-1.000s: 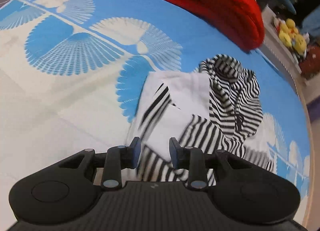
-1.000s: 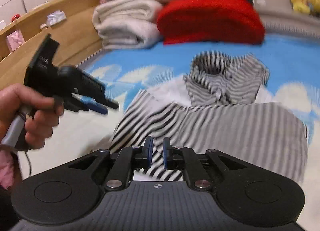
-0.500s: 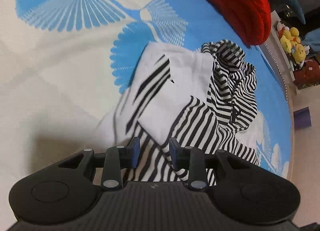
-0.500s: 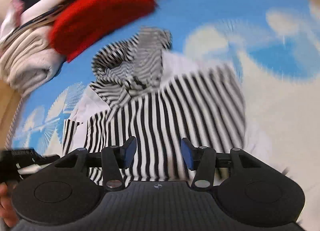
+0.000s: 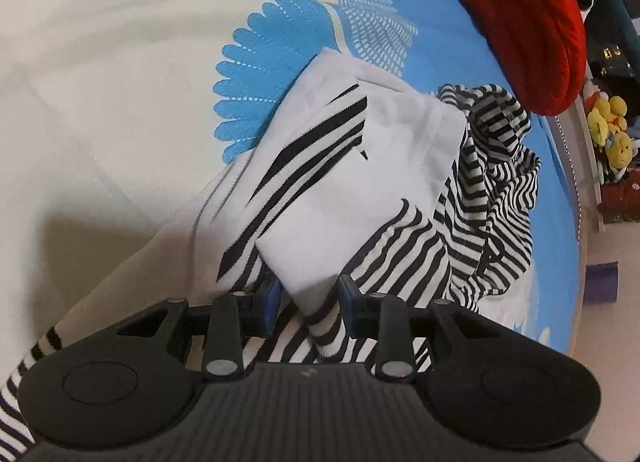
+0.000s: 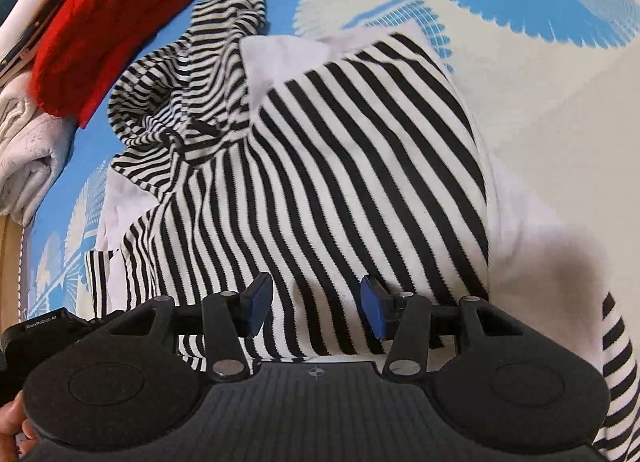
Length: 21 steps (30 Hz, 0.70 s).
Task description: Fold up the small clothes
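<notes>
While your left gripper sits low over the black-and-white striped hooded top, its blue-padded fingers stand apart, straddling the corner of a folded-over white flap with a striped cuff; they don't look clamped on it, fabric just lies between them. Your right gripper is spread wide, nothing held, hovering over the striped panel of the same top. That top lies partly folded on the blue-and-cream fan-print bed cover, hood bunched toward the far edge, white inner side showing at the folded sleeve. Just beyond the hood, a folded red knit garment lies near the cover's far edge, a cream folded blanket touching it on its left in the right wrist view. Yellow plush toys sit off the cover, past its right edge in the left wrist view.
</notes>
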Motion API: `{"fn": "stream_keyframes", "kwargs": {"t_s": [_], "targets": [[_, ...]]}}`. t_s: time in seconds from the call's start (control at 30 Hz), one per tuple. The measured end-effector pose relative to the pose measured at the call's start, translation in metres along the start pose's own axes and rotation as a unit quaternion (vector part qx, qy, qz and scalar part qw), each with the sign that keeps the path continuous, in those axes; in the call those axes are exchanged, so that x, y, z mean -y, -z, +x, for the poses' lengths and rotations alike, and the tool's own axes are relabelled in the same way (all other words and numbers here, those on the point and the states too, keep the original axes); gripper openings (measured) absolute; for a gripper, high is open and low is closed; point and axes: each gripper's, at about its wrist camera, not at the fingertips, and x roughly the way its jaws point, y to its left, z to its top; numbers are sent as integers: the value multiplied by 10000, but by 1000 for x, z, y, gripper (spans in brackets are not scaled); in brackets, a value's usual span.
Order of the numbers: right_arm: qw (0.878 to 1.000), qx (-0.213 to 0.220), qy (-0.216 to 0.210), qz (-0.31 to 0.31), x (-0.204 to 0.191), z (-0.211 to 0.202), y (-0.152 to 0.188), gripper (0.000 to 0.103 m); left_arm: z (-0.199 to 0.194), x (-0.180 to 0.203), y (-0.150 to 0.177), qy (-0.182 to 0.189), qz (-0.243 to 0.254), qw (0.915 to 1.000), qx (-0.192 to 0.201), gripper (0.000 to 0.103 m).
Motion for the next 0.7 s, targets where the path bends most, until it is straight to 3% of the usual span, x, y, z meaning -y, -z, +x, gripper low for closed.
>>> {"fn": "stream_keyframes", "kwargs": {"t_s": [0.13, 0.17, 0.23, 0.47, 0.57, 0.7], "targets": [[10000, 8, 15, 29, -2, 1, 0, 51, -1, 1, 4, -22, 17, 9999, 147, 31], [10000, 16, 27, 37, -2, 1, 1, 51, -3, 0, 5, -81, 3, 9998, 201, 20], [10000, 39, 66, 20, -5, 1, 2, 51, -9, 0, 8, -191, 45, 9992, 342, 7], [9992, 325, 145, -183, -20, -9, 7, 51, -76, 28, 41, -248, 533, 9922, 1102, 6], [9987, 454, 170, -170, -23, -15, 10, 51, -93, 24, 54, -514, 465, 9895, 1268, 6], [9986, 427, 322, 55, -15, -14, 13, 51, -91, 4, 56, -1188, 138, 9859, 1169, 9]]}}
